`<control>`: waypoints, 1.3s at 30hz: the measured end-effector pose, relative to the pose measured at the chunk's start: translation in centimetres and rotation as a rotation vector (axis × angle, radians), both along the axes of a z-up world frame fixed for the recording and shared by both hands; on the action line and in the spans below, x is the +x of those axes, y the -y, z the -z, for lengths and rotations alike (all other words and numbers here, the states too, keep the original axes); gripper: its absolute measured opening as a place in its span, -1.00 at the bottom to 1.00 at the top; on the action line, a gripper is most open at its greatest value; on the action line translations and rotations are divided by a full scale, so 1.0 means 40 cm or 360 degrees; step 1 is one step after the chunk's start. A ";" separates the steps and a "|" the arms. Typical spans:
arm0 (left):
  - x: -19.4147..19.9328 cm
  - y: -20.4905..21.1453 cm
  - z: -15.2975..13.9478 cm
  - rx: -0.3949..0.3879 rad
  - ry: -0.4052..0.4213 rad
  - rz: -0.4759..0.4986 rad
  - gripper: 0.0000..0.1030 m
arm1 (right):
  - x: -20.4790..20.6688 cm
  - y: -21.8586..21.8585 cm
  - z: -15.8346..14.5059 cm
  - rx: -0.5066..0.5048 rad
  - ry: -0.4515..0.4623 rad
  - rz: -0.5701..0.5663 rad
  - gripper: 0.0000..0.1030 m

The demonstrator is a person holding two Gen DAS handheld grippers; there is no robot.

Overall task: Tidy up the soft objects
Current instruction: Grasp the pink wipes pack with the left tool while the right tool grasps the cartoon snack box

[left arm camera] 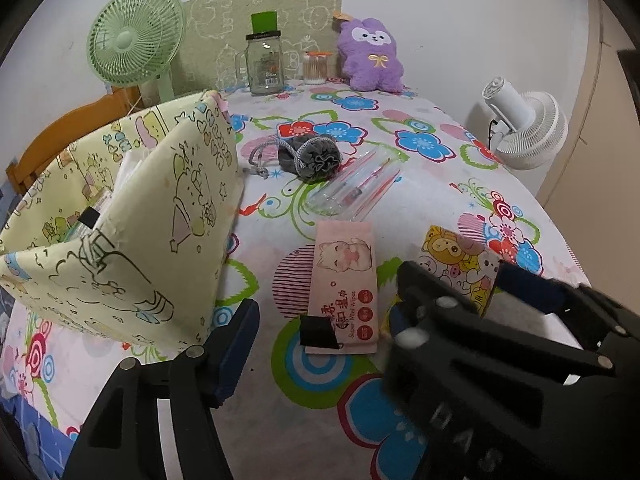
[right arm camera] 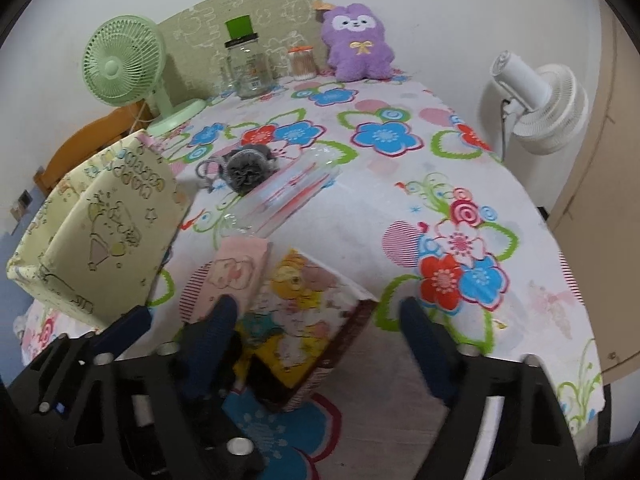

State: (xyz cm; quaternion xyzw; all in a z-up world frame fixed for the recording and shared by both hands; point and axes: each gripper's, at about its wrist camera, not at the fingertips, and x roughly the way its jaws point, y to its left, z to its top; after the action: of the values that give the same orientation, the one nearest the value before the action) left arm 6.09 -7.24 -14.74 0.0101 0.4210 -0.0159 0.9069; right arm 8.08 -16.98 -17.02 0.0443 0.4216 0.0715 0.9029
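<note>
A yellow cartoon tissue pack (right arm camera: 304, 320) lies on the flowered tablecloth between my right gripper's (right arm camera: 320, 316) open fingers; it also shows in the left wrist view (left arm camera: 460, 268). A pink wet-wipes pack (left arm camera: 346, 284) lies beside it, also seen in the right wrist view (right arm camera: 240, 268). A pale yellow fabric storage box (left arm camera: 132, 232) stands at the left. A grey mesh pouch (left arm camera: 310, 156) and a clear pen case (left arm camera: 352, 188) lie mid-table. A purple plush (left arm camera: 370, 56) sits at the back. My left gripper (left arm camera: 320, 320) is open above the wipes.
A green fan (left arm camera: 134, 42), a glass jar (left arm camera: 264, 62) and a cotton swab tub (left arm camera: 317, 68) stand along the back wall. A white fan (left arm camera: 524, 128) stands off the right edge. A wooden chair back (left arm camera: 80, 120) is behind the box.
</note>
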 end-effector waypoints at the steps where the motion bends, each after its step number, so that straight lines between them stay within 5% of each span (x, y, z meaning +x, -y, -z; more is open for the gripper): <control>1: 0.001 0.003 0.000 0.0014 0.0004 0.0002 0.38 | 0.003 0.001 0.001 0.0015 -0.0010 0.0001 0.24; 8: 0.023 0.020 -0.001 0.0013 -0.0006 0.0021 0.49 | 0.018 0.018 0.000 0.0011 -0.0011 0.0022 -0.20; 20: 0.075 0.042 0.002 0.0054 -0.0022 0.0020 0.50 | 0.040 0.059 -0.017 -0.0088 0.0056 0.0127 -0.29; 26: 0.095 0.045 0.027 0.0052 -0.0106 0.0027 0.19 | 0.047 0.057 -0.013 -0.0110 0.0057 0.0129 -0.29; 30: 0.091 0.045 0.026 0.0025 -0.0100 0.0051 -0.21 | 0.050 0.052 -0.013 -0.0117 0.0056 0.0127 -0.29; 39: 0.078 0.030 0.009 0.0005 -0.0078 0.0043 -0.23 | 0.046 0.037 -0.019 -0.0130 0.0043 0.0111 -0.33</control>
State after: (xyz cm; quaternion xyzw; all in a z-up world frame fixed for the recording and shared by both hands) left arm 9.20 -8.45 -15.08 0.0170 0.4430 -0.0277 0.8959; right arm 9.92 -18.47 -16.24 0.0211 0.4101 0.0234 0.9115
